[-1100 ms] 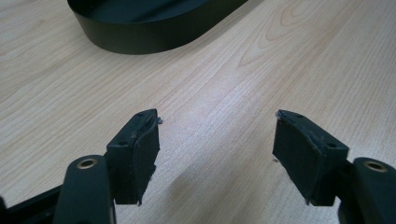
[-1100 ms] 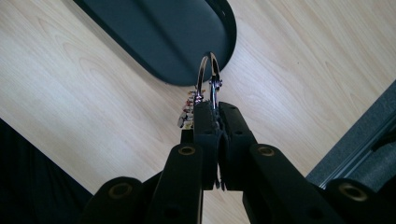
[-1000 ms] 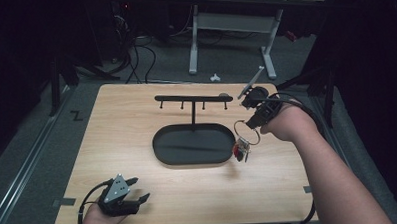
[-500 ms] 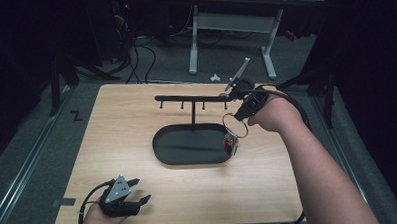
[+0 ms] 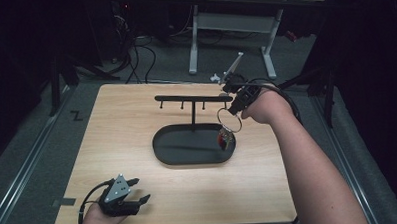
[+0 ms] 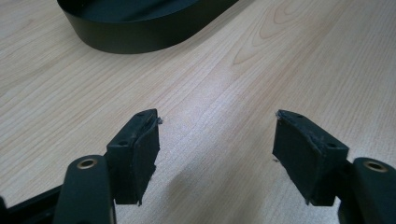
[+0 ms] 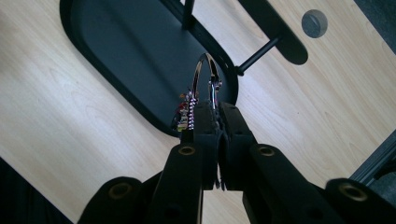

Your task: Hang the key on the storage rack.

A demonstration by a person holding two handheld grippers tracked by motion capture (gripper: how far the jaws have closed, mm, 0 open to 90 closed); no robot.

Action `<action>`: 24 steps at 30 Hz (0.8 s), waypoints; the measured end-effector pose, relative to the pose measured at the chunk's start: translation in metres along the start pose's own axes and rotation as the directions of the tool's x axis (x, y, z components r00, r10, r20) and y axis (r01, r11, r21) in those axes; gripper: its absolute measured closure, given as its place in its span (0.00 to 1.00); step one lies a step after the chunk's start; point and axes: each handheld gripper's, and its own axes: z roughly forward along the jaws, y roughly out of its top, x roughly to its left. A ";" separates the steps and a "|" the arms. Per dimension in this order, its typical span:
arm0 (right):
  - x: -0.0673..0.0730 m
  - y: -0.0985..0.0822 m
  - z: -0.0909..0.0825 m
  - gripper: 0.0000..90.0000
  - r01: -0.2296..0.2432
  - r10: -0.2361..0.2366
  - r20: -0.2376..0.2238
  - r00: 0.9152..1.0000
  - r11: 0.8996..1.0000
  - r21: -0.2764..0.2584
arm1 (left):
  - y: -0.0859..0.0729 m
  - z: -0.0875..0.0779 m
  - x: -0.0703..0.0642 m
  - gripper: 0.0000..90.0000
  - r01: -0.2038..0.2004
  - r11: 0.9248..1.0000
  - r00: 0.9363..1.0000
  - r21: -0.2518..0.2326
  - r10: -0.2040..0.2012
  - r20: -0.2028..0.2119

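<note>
My right gripper (image 5: 233, 110) is shut on a silver key ring (image 5: 230, 119); a small bunch of keys (image 5: 226, 138) dangles from the ring over the right end of the black oval tray (image 5: 188, 155). It hovers just below the right end of the black peg rack (image 5: 193, 97) standing in the tray. In the right gripper view the ring (image 7: 201, 70) rises from the closed jaws of the right gripper (image 7: 217, 109), close to a rack peg (image 7: 257, 56). My left gripper (image 5: 140, 190) rests open at the table's front left, and in its own view the left gripper (image 6: 217, 121) holds nothing.
The wooden table (image 5: 122, 139) carries the tray and rack at its middle. A round grey plug (image 7: 314, 23) sits in the tabletop beyond the rack. Behind the table, a white desk frame (image 5: 233, 25) and cables lie on the floor.
My right hand has carried the key ring leftward and a little farther back, from beside the tray's right end to under the rack's right tip. The left gripper has stayed put.
</note>
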 end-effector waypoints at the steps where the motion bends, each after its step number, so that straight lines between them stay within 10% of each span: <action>1: -0.001 0.001 0.001 0.97 0.004 -0.004 0.000 1.000 1.000 -0.001 | 0.000 0.000 0.000 0.35 0.000 1.000 1.000 0.000 0.000 -0.001; 24: -0.028 0.013 0.018 0.97 -0.058 0.058 -0.018 0.998 0.998 -0.007 | -0.001 -0.001 0.002 0.35 0.002 1.000 1.000 -0.004 -0.002 -0.009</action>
